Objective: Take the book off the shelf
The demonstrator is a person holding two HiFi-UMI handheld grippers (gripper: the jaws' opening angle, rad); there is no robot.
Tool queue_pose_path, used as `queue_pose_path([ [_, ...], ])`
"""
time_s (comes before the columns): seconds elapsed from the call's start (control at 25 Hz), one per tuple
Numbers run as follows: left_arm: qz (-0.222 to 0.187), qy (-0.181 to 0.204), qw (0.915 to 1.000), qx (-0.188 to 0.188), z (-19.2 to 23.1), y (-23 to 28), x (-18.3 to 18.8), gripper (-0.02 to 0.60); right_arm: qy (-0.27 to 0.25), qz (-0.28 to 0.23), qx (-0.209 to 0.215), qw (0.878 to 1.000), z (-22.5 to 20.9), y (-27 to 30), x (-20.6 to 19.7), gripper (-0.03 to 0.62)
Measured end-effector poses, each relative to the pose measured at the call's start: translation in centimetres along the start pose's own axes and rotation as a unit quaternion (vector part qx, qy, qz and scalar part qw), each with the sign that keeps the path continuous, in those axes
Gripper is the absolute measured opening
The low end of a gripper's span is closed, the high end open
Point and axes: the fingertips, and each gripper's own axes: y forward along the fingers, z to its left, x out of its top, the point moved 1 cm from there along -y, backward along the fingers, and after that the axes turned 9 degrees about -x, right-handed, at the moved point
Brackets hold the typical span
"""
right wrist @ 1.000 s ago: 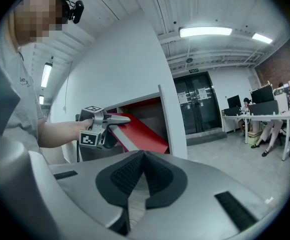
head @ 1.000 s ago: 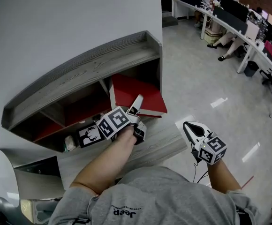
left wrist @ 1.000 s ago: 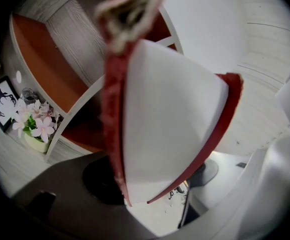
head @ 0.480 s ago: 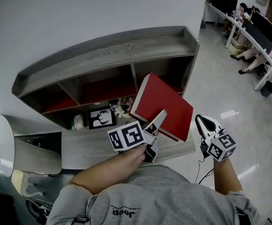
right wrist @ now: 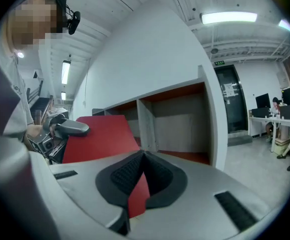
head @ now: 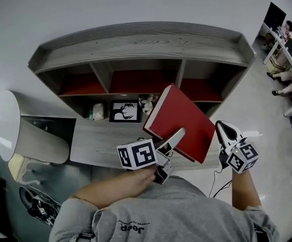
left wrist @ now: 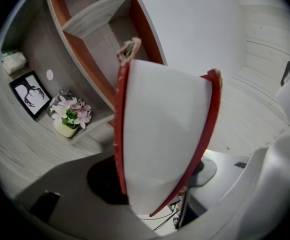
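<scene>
Fingers (head: pixel 172 139) of the left gripper (head: pixel 178 133) are seen before the wooden shelf (head: pixel 136 42) and above the grey surface (head: pixel 93 145), pinched on the red book (head: pixel 182 121), which is held tilted in the air outside the shelf, while the right gripper (head: pixel 222 128), just beside the book, is shown with fingers pressed together.

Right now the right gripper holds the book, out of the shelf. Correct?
Not quite. The left gripper holds the book, out of the shelf, as the head view shows. The right gripper is shut and empty beside it.
</scene>
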Motion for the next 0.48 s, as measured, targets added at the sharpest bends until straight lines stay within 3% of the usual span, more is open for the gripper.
queue_pose_path([
  [0.2, -0.029, -0.012, 0.9993, 0.019, 2.4, -4.9, 1.3, 0.299, -0.013, 0.014, 0.045, 0.999, 4.7, 3.7, -0.2, 0.006],
  [0.48, -0.106, -0.023, 0.9927, 0.053, 5.4, -14.6, 5.2, 0.299, -0.037, 0.025, 0.116, 0.992, 13.1, 8.1, 0.3, 0.006],
])
